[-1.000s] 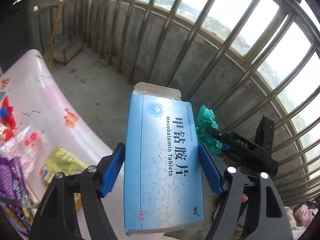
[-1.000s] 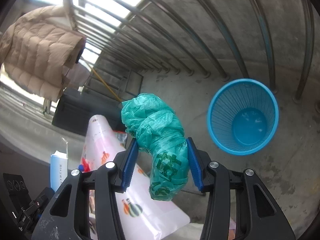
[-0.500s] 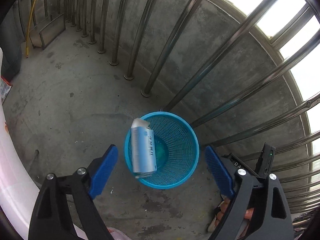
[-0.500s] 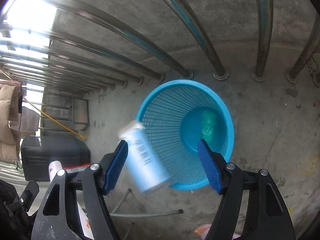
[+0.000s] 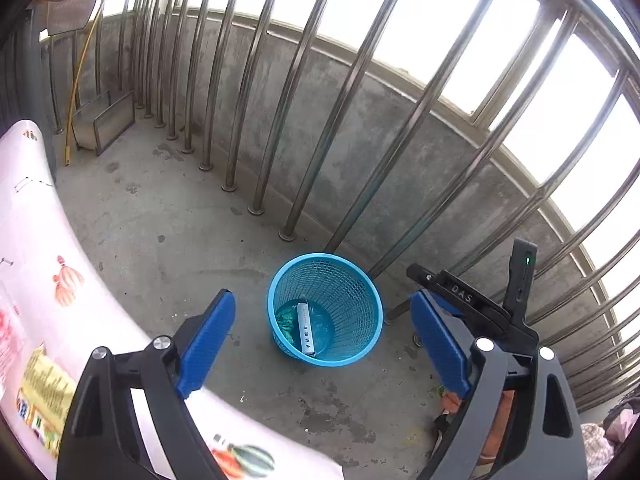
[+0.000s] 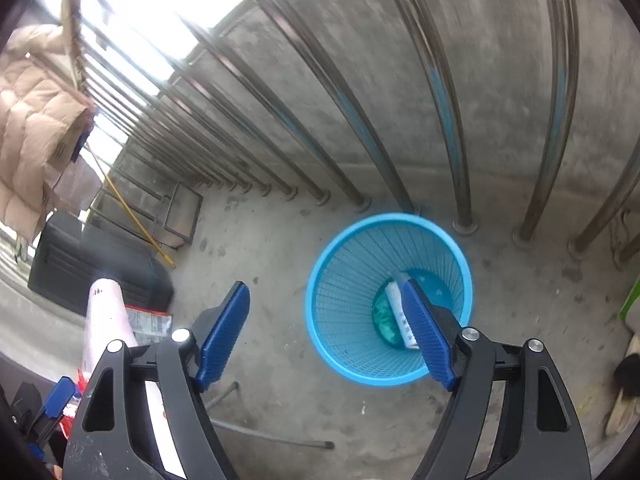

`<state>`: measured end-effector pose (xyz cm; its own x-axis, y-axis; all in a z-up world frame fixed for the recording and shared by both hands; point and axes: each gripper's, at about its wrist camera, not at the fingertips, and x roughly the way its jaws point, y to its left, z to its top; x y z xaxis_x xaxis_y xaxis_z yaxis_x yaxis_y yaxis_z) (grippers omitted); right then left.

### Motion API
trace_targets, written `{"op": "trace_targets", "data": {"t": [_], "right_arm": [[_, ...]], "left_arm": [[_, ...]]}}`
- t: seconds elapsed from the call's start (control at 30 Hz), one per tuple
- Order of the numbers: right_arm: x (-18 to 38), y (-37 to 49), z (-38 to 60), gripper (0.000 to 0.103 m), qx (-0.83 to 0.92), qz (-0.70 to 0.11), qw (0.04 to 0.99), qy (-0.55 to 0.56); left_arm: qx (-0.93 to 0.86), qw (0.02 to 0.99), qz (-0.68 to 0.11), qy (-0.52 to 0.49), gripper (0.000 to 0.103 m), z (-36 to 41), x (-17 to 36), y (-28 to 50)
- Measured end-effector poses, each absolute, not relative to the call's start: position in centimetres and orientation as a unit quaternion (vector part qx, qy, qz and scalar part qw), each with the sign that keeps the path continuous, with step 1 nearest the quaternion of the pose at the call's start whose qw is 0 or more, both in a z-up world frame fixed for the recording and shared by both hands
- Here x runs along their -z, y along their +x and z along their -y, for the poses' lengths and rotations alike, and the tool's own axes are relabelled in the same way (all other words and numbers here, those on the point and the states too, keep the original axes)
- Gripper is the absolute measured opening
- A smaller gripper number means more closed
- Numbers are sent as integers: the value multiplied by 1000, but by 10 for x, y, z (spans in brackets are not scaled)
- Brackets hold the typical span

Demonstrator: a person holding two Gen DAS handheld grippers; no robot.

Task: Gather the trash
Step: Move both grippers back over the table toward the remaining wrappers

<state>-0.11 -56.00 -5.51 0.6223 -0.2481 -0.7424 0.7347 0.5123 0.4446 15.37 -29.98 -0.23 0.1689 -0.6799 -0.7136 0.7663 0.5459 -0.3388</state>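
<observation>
Left wrist view: left hand-held gripper [image 5: 324, 336] gapes empty; the right hand-held gripper [image 6: 328, 332] has just been opening, empty. Box [image 5: 306, 330] and bag [image 5: 286, 320] lie in bin [image 5: 360, 300], centre frame. Risk: wrappers [image 5: 44, 392] lower left on desk [image 5: 36, 248] get missed.

Both the left gripper [image 5: 323, 338] and the right gripper [image 6: 326, 334] have black frames. Their fingers [image 5: 206, 334] carry ribbed blue pads, with silver screws [image 6: 180, 335] at the joints.

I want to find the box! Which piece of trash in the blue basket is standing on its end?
The pale blue medicine box. It stands tall and stiff against the blue basket wall, while the green plastic bag lies crumpled at the bottom beside it.
</observation>
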Motion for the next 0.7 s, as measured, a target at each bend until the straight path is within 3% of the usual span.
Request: {"op": "trace_targets", "data": {"t": [0.13,0.27,0.47,0.7], "right_arm": [[12,12,519,95,304,-294,857,295],[-10,32,467,95,265,-296,895,203],[-27,51,387,95,184,-311,927,101],[-42,56,331,95,116,-306,945,17]], "left_arm": [[449,799,-399,29,87,220,-26,140],[384,853,-353,6,97,126,-46,121],[270,905,-325,-43,97,2,-50,89],[176,926,-326,-72,97,-87,-27,58]]}}
